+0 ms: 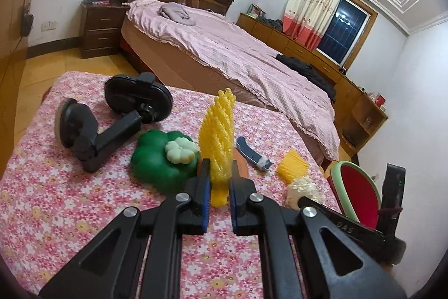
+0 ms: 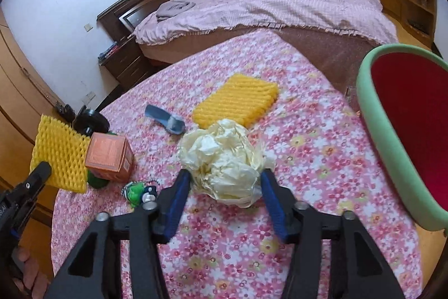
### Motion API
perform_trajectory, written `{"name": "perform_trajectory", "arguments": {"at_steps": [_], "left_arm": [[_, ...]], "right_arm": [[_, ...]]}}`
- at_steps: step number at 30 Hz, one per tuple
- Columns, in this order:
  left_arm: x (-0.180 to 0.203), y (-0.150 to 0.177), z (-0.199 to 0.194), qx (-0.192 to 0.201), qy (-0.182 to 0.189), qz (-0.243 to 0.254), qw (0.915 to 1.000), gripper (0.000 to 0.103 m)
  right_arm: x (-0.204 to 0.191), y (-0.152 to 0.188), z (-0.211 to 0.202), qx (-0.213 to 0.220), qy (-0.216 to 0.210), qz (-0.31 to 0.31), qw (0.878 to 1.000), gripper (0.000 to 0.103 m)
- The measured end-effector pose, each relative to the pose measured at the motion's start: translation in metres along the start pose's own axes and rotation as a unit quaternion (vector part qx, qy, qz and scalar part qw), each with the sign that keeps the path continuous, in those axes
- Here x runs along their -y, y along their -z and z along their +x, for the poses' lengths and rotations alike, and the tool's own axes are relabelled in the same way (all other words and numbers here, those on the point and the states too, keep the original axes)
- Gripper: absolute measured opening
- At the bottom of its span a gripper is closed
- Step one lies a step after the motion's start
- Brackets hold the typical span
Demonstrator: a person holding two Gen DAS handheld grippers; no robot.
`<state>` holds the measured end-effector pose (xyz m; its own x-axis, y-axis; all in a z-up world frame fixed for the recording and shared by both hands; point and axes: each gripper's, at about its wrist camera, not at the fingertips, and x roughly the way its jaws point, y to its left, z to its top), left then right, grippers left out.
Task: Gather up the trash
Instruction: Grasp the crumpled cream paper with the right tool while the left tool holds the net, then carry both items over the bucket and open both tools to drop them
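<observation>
Your left hand-held gripper (image 1: 219,181) is clamped on a yellow foam net (image 1: 217,136), which stands upright between its blue pads, lifted above the tabletop (image 1: 56,201) with its pink flowered cloth. Your right hand-held gripper (image 2: 224,187) has its jaws apart on either side of a crumpled cream paper wad (image 2: 222,159); the blue pads (image 2: 176,203) flank it closely, but you cannot tell whether they press on it yet. The wad lies on the tabletop near the right edge, just in front of a second yellow foam net (image 2: 238,100) that lies flat behind it. Beside that net lies a small blue-grey scrap (image 2: 165,119). A bin with a pale green rim (image 2: 375,136) and red inside stands off the right edge of the tabletop. Toward the left side sit an orange box (image 2: 109,156), a green toy vegetable (image 1: 159,159), a small green and blue toy (image 2: 138,192) and a black folding stand (image 1: 112,119) toward the far left corner. A bed (image 1: 224,46) with a pink cover lies beyond the far edge.
</observation>
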<state>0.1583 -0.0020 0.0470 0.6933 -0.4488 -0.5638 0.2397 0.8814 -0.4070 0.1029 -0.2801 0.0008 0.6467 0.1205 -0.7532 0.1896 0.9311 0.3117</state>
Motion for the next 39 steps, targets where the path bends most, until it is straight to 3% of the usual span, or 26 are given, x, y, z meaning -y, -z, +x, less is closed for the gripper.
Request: {"name": "perform_trajectory", "arguments": {"at_steps": [9, 26, 39], "left_arm": [[0.013, 0.001, -0.005, -0.005, 0.009, 0.006, 0.9999, 0.010], [0.070, 0.013, -0.050, -0.007, 0.043, 0.028, 0.9987, 0.010], [0.121, 0.039, -0.062, -0.080, 0.080, 0.052, 0.9922, 0.010]], "right_arm": [[0.001, 0.002, -0.007, 0.003, -0.018, -0.003, 1.000, 0.037], [0.020, 0.016, -0.098, 0.071, -0.060, 0.027, 0.995, 0.036], [0.056, 0.042, -0.153, 0.098, -0.051, 0.046, 0.993, 0.036]]}}
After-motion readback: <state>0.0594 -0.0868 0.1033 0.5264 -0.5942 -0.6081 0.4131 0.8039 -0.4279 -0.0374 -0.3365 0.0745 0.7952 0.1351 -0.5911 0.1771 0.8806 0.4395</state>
